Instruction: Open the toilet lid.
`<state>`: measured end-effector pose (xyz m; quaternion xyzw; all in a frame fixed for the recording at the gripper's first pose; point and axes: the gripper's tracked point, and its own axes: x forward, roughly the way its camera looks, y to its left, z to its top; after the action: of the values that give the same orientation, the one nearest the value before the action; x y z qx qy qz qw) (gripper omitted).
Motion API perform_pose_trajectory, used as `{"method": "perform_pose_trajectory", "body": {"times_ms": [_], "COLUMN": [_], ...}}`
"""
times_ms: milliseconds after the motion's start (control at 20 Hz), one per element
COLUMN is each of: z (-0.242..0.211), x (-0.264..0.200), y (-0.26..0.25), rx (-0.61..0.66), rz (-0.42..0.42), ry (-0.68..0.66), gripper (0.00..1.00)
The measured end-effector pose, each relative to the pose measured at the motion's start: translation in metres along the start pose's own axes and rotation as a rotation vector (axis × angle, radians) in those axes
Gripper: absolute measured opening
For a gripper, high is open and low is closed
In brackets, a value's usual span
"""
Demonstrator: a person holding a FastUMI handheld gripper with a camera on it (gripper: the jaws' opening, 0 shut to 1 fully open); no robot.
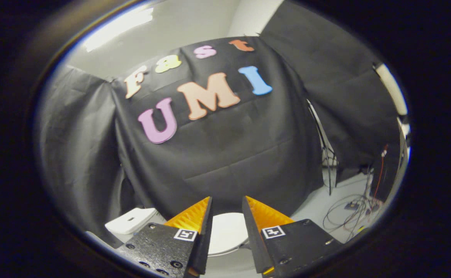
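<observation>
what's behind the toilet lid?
Black cloth wall hangs right behind the toilet lid; white tank beside it. Open gripper fingers cover the lid's sides; where lid meets wall is hidden.

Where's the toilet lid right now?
In the gripper view, the white toilet lid lies just beyond the open gripper, seen through its gap, with the white tank to its left.

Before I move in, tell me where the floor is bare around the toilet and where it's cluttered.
Bare pale floor lies between the toilet lid and the cables off beyond it. Crowded: those cables by the stand, and the cistern tight against the black cloth wall. The gripper hangs above the lid, jaws apart, gripping nothing.
</observation>
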<state>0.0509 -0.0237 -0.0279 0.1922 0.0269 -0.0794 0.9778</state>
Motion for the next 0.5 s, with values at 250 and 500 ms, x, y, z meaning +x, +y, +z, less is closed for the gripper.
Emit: {"method": "perform_pose_trajectory", "body": {"times_ms": [250, 500], "z": [-0.040, -0.086], "x": [0.043, 0.076], "y": [-0.026, -0.055], "rx": [0.286, 0.597], "rz": [-0.090, -0.119], "ry": [0.082, 0.033], "gripper": [0.47, 0.47]}}
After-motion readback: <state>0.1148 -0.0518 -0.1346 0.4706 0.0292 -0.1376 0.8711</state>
